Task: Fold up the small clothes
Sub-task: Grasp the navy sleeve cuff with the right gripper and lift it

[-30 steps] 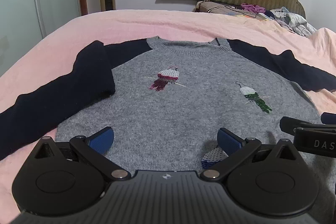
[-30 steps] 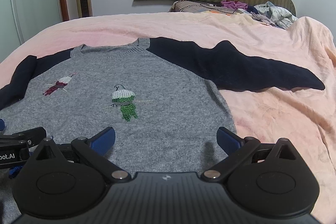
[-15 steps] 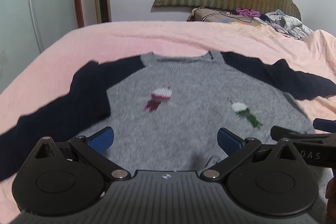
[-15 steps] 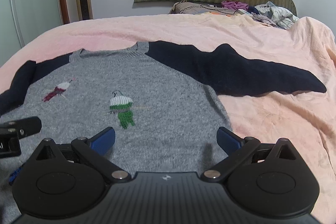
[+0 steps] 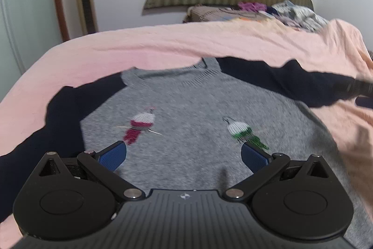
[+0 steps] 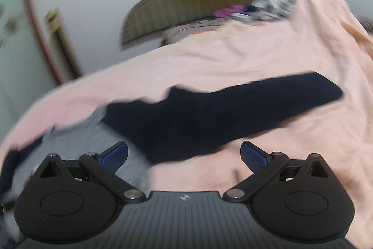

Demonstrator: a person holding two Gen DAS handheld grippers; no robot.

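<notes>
Grey sweater [image 5: 198,132] lies flat beyond both grippers' parted fingers [image 5: 113,155].

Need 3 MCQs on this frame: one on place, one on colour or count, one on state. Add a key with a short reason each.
1. The grey knit sweater lies on:
A. a pink bedspread
B. a wooden floor
C. a white chair

2. Its sleeves are:
A. red
B. dark navy
C. yellow

3. The right gripper is:
A. shut on a sleeve
B. shut on the collar
C. open, holding nothing

Key: 1 A, pink fabric surrounds the sweater on all sides. 2 B, both sleeves show dark navy against grey. 3 C, its blue pads stand wide apart with nothing between them; the left gripper is likewise open.
</notes>
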